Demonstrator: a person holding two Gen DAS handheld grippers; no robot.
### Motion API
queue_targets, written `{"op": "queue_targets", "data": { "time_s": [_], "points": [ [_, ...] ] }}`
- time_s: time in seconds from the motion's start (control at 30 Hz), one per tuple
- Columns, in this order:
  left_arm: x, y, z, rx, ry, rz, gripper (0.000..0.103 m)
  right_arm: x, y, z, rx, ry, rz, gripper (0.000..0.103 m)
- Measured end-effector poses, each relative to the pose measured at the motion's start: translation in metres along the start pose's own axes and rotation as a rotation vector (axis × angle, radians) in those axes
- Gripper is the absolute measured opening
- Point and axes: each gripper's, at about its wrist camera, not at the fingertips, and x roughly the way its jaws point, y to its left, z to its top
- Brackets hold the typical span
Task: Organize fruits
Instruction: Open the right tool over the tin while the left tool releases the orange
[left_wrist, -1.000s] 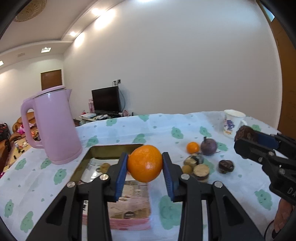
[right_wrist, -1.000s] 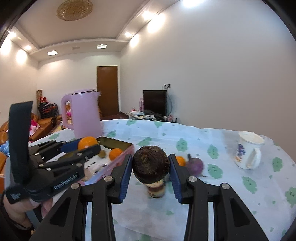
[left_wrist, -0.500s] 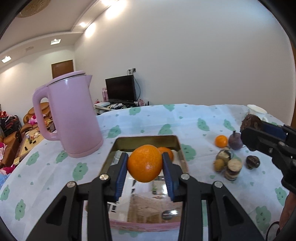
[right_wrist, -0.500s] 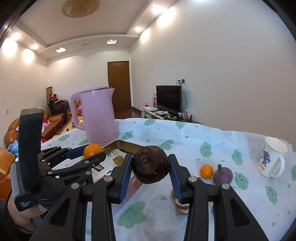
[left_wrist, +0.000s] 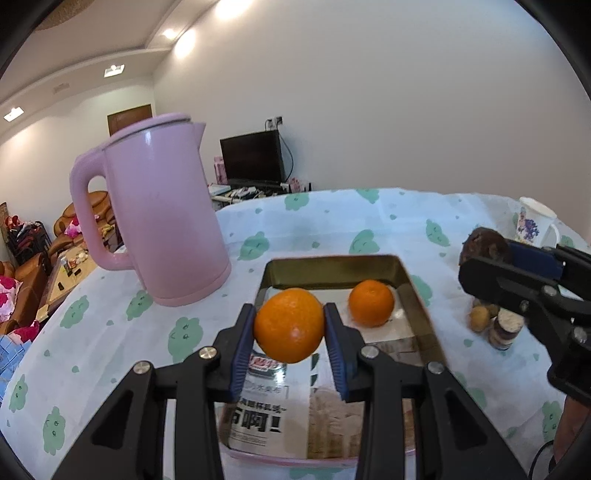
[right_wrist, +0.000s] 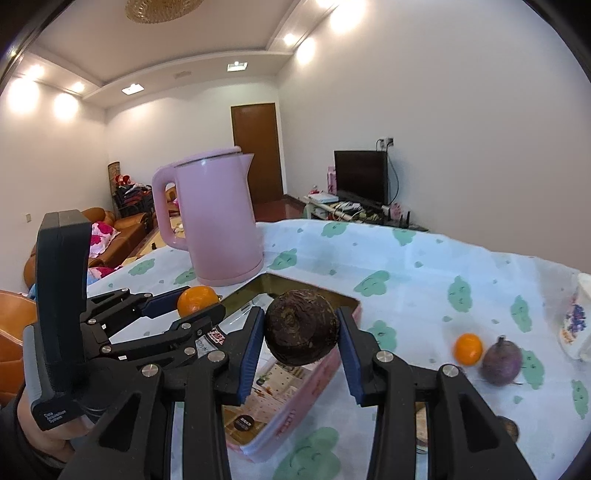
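My left gripper is shut on a large orange and holds it over the near half of a pink rectangular tin lined with printed paper. A smaller orange lies inside the tin at its far right. My right gripper is shut on a dark brown round fruit, above the tin's right wall. In the left wrist view that gripper comes in from the right. On the cloth to the right lie a small orange and a purple fruit.
A tall pink kettle stands left of the tin on the table with its green-patterned cloth. A printed white mug is at the far right. Small brown fruits and a little jar sit right of the tin.
Both grippers have swung left with their fruits. The tin and kettle now fill the middle of both views, and the loose fruits have slid to the right.
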Motion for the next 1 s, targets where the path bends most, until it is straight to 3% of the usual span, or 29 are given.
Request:
{"op": "queue_targets", "data": {
  "time_s": [0.23,0.63,1.0],
  "points": [
    [0.02,0.016,-0.004,-0.025,0.078,-0.012,0.038,0.023,0.009,0.002,-0.005,0.041,0.022,0.042],
    [0.032,0.017,-0.009,0.001,0.117,0.0,0.038,0.051,0.015,-0.004,-0.008,0.11,0.041,0.042],
    [0.035,0.007,-0.011,0.069,0.11,0.056,0.038,0.065,0.015,-0.012,-0.004,0.155,0.051,0.042]
  ]
}}
